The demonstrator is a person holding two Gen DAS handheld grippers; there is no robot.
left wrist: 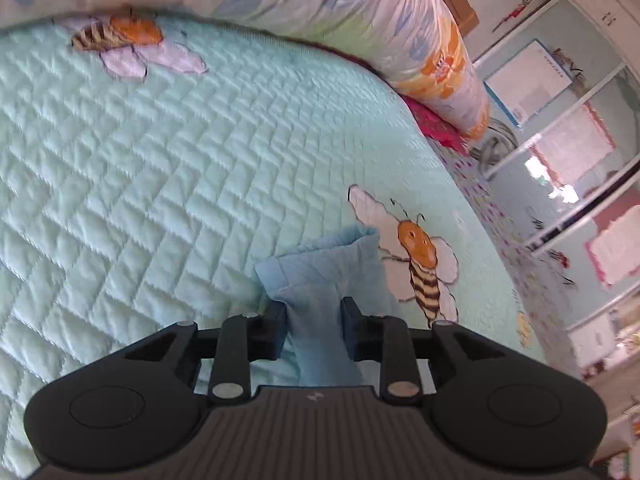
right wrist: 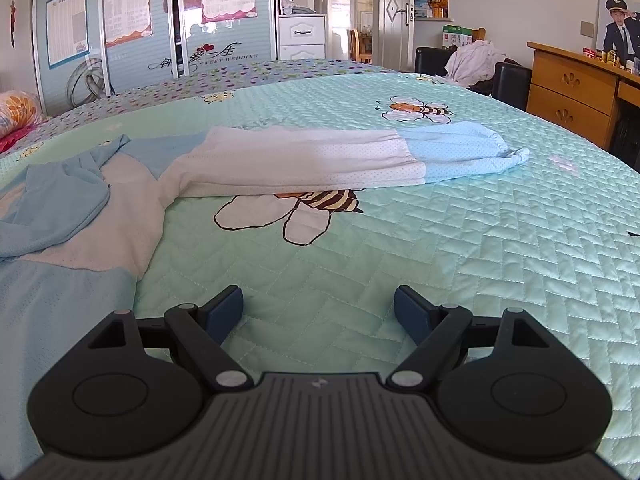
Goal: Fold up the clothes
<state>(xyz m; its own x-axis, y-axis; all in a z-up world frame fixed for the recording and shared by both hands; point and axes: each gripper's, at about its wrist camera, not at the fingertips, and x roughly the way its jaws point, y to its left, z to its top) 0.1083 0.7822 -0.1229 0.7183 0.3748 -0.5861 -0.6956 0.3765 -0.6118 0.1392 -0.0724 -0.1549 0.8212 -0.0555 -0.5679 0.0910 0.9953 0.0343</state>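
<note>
Ahead of the right gripper (right wrist: 319, 312), bare quilted bedspread (right wrist: 460, 240) lies open up to the outstretched sleeve (right wrist: 340, 160) lying across its path. The garment's body (right wrist: 60, 240) crowds the left side. In the left wrist view, a rolled floral duvet (left wrist: 360, 12) walls the bed's far edge.

I see a mint-green quilted bedspread (right wrist: 460, 240) stitched in a zigzag brick pattern, printed with orange-headed, brown-and-yellow striped bees (left wrist: 424, 268) with white wings outlined in black. At nine o'clock in the right wrist view lies a light-blue and white mesh garment (right wrist: 120, 208); its long sleeve (right wrist: 320, 156) runs white, then pale blue at the cuff toward two o'clock. My left gripper (left wrist: 314, 320), black with dark-blue pads, pinches pale-blue fabric (left wrist: 320, 268). At twelve o'clock there, a white rolled duvet (left wrist: 360, 12) carries orange and blue flowers.
</note>
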